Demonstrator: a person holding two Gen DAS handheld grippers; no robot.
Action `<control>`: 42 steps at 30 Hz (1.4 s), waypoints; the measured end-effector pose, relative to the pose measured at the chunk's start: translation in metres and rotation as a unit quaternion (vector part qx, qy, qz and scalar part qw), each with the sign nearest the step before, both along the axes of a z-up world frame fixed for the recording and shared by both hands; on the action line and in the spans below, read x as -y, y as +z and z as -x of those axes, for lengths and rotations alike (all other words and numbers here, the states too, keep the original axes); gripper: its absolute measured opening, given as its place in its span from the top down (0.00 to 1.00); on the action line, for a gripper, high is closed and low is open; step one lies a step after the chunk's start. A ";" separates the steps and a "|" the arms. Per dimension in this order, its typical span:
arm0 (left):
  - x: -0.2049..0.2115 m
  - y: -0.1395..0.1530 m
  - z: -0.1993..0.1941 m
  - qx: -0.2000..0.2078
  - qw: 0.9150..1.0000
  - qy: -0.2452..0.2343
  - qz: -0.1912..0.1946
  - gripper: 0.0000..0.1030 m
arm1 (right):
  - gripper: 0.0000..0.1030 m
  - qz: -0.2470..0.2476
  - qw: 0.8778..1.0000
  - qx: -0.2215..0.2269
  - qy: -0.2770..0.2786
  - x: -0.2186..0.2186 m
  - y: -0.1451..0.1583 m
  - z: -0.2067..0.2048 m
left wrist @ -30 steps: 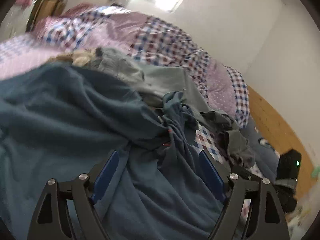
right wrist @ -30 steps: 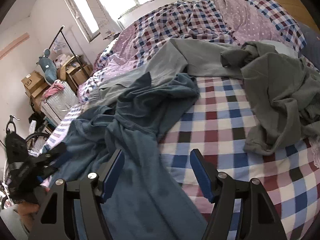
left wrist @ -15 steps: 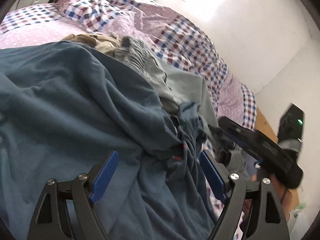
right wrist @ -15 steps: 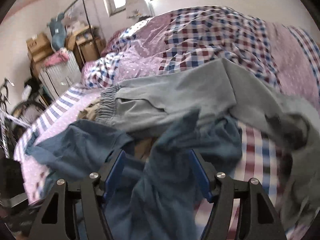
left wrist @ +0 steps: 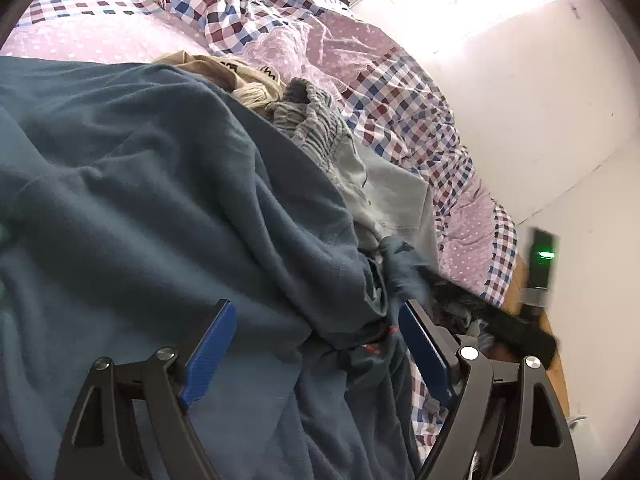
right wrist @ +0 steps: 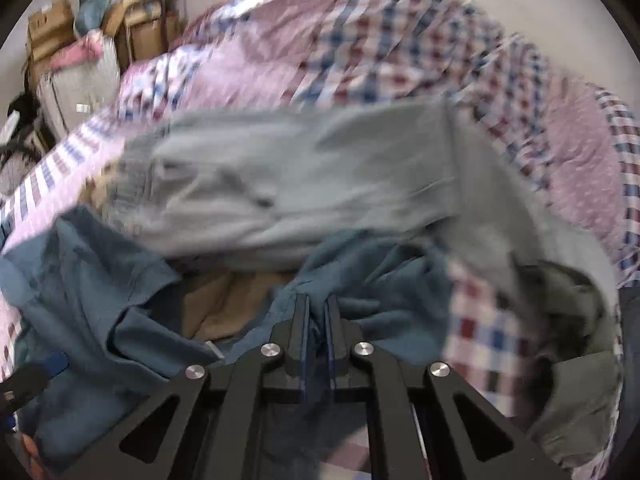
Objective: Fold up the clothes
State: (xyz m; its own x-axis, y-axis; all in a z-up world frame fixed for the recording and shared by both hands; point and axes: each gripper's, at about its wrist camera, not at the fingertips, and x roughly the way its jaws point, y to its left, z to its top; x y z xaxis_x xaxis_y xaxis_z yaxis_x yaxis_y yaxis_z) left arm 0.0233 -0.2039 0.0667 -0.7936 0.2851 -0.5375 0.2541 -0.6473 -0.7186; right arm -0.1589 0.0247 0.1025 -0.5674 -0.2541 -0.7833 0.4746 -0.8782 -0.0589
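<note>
Having closed, right gripper (right wrist: 316,320) jaws now pinch the blue garment (right wrist: 360,272).

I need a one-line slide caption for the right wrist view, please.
Right gripper shut on a fold of the blue garment, with grey trousers lying behind on the checked bedding.

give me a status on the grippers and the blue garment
Right gripper shut on blue garment. Left gripper open over it, gripping nothing. Grey trousers lie beside it.
</note>
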 end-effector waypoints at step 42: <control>-0.046 -0.010 0.014 0.016 0.997 -0.058 0.036 0.16 | 0.50 -0.052 0.996 0.003 0.077 -0.120 0.014 -0.099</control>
